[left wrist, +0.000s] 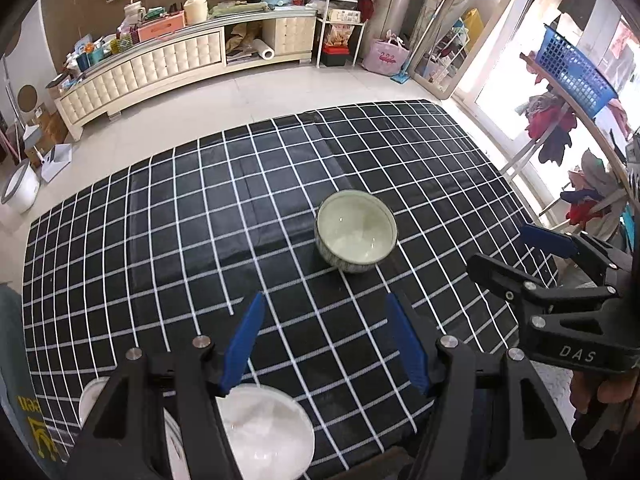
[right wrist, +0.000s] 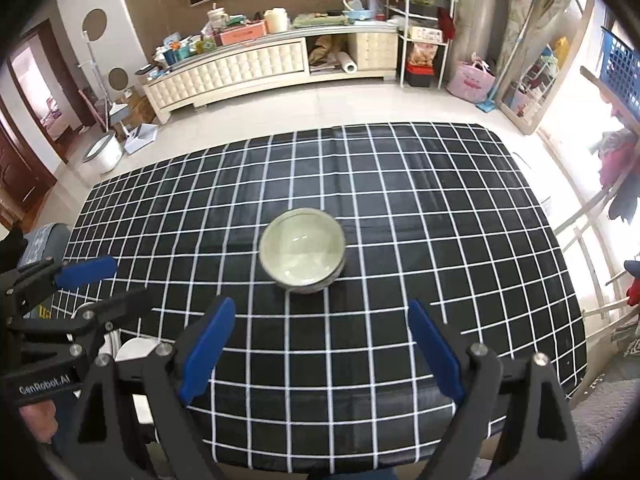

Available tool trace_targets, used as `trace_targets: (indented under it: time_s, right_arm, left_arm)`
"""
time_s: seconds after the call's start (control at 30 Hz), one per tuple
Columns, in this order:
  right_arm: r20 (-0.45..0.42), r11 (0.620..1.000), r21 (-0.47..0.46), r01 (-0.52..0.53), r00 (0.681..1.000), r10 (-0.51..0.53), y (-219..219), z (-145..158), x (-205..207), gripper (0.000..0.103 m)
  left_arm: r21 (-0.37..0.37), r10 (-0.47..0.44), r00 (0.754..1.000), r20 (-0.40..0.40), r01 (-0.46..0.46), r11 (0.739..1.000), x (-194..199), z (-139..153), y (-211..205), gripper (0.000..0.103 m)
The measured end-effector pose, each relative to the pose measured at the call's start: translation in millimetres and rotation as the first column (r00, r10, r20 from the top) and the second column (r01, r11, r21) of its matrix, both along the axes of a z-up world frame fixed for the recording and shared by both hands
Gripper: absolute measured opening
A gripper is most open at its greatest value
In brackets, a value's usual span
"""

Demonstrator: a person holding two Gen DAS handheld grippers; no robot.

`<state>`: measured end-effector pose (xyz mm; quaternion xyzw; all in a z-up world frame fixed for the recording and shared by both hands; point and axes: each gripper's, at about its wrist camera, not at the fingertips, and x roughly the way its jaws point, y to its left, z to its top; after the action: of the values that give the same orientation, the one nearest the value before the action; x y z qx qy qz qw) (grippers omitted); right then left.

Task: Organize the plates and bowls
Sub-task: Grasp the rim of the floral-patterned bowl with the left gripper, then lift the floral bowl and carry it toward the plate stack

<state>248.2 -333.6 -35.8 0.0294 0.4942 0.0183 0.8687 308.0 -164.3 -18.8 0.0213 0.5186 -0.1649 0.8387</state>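
We see a desk (right wrist: 440, 208) covered by a black cloth (left wrist: 160, 240) with a white grid. A pale green bowl (right wrist: 302, 250) stands upright near the middle of the cloth. At the near left edge sit a white bowl (left wrist: 268, 436) and, just beside it, another white dish (left wrist: 91, 398), partly hidden.

A black checked tablecloth (right wrist: 400, 208) lies before a cluttered cream sideboard (right wrist: 256, 64) and blue basket (left wrist: 576, 68).

Both your wrist views look down and forward from the near counter (left wrist: 360, 152) edge; they share the bowl (left wrist: 356, 237) and far cabinet (right wrist: 256, 66).
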Motion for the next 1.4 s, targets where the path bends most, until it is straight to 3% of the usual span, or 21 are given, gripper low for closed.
trace_targets:
  time_s: [0.43, 0.67, 0.9, 1.07, 1.17, 1.23, 1.4]
  right_arm:
    - [-0.104, 0.999, 0.023, 0.037, 0.994, -0.035, -26.2, -42.6, 55.4, 0.091]
    - [-0.160, 0.998, 0.036, 0.054, 0.986, -0.047, -33.9, -73.3, 79.4, 0.090]
    - [-0.238, 0.997, 0.060, 0.053, 0.970, -0.038, -28.4, -105.9, 95.6, 0.063]
    - [-0.285, 0.993, 0.112, 0.050, 0.958, -0.016, -22.8, -128.2, 101.5, 0.044]
    - [-0.287, 0.990, 0.136, 0.046, 0.958, -0.005, -20.1, -132.7, 102.4, 0.037]
    - [-0.282, 0.988, 0.148, 0.041, 0.959, 0.003, -16.7, -130.8, 102.2, 0.023]
    - [-0.273, 0.990, 0.129, 0.049, 0.962, -0.012, -10.3, -126.6, 99.4, 0.016]
  left_arm:
    - [0.058, 0.019, 0.994, -0.107, -0.013, 0.998, 80.8, -61.1, -31.9, 0.061]
    - [0.099, 0.012, 0.986, -0.166, 0.004, 0.995, 104.9, -98.8, -44.8, 0.061]
    - [0.113, 0.010, 0.979, -0.202, 0.013, 0.993, 120.1, -126.9, -46.2, 0.059]
    - [0.123, -0.001, 0.973, -0.230, 0.030, 0.992, 123.0, -144.2, -46.3, 0.035]
    - [0.076, -0.013, 0.965, -0.264, 0.034, 0.997, 124.3, -149.8, -45.2, 0.026]
    - [0.058, -0.022, 0.963, -0.270, 0.039, 0.998, 123.9, -151.3, -46.6, 0.018]
    - [0.073, -0.022, 0.965, -0.260, 0.043, 0.996, 117.0, -151.0, -54.5, 0.013]
